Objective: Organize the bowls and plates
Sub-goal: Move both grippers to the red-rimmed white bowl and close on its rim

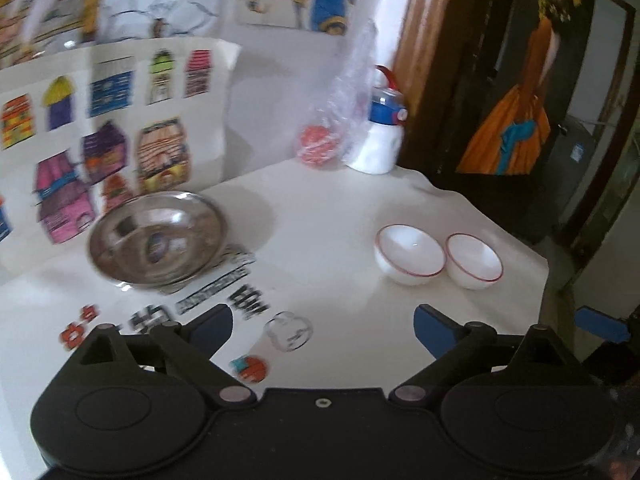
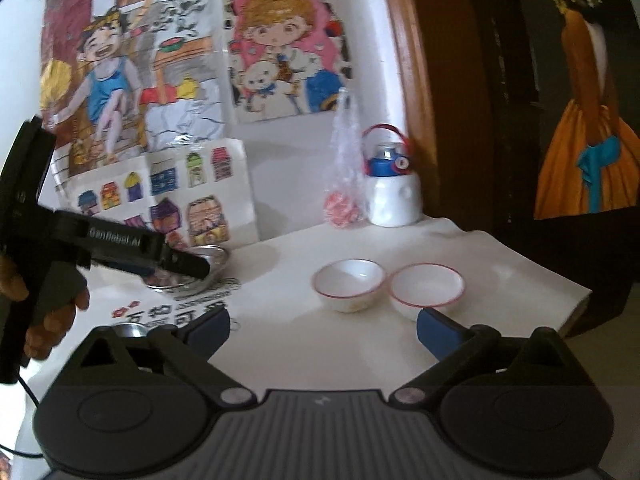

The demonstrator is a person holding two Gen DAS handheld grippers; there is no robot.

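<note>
A steel plate lies on the white table at the left. Two white bowls with red rims stand side by side at the right: one and the other. My left gripper is open and empty, above the table's front, apart from all of them. My right gripper is open and empty, just in front of the bowls. In the right wrist view the left gripper's body hangs over the steel plate and hides most of it.
A small clear glass stands close in front of the left gripper. A white bottle with a blue and red lid and a plastic bag with a red thing stand at the back. Drawings lean on the wall. The table edge drops off at the right.
</note>
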